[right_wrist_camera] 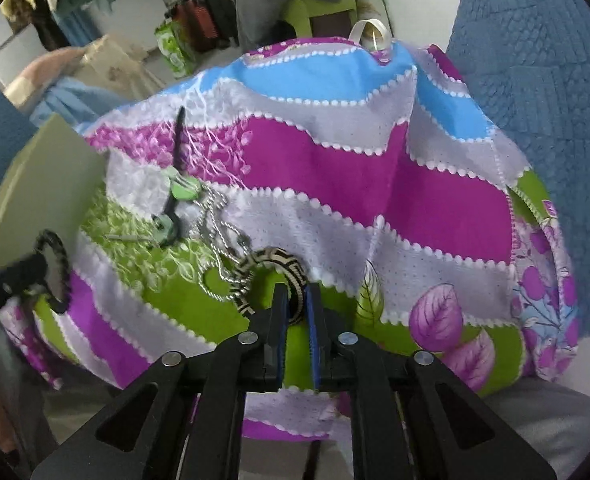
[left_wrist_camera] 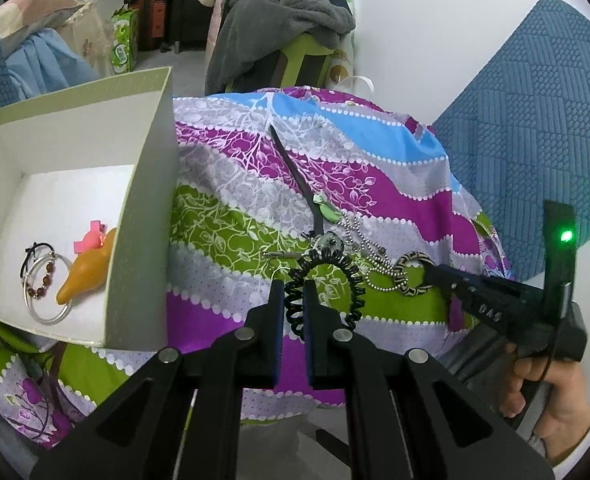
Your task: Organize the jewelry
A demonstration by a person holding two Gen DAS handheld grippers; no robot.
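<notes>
At the far left of the left wrist view an open cardboard box (left_wrist_camera: 143,184) sits on the patterned cloth (left_wrist_camera: 231,224) that covers the worktop. Inside it lie a silver bangle (left_wrist_camera: 49,300), a dark beaded bracelet (left_wrist_camera: 43,280), a black cord loop (left_wrist_camera: 35,252), an orange teardrop-shaped piece (left_wrist_camera: 85,270) and a small pink piece (left_wrist_camera: 93,240), all gathered toward the near right corner of its white floor. Just right of the box, the left tool (left_wrist_camera: 293,292) points down at the cloth with its jaws drawn close together, pinching the near-left side of a black coiled spiral bracelet (left_wrist_camera: 349,276) that rests on the green band. Behind the coil lies a tangle of jewelry: a long dark strap (left_wrist_camera: 295,172) running away toward the far side, a pale green pendant (left_wrist_camera: 327,210), a dark round charm (left_wrist_camera: 331,242) and a silver ball chain (left_wrist_camera: 365,248). Further right, a black-and-cream woven ring (right_wrist_camera: 271,264) lies on the cloth against the chain, and the right tool (right_wrist_camera: 295,300) has its two fingers set on either side of the ring's near-right rim, the jaws only narrowly apart; whether the pads actually press the ring is hard to tell from this angle. At the far right of the left wrist view a hand (left_wrist_camera: 551,404) grips the right tool's handle.
</notes>
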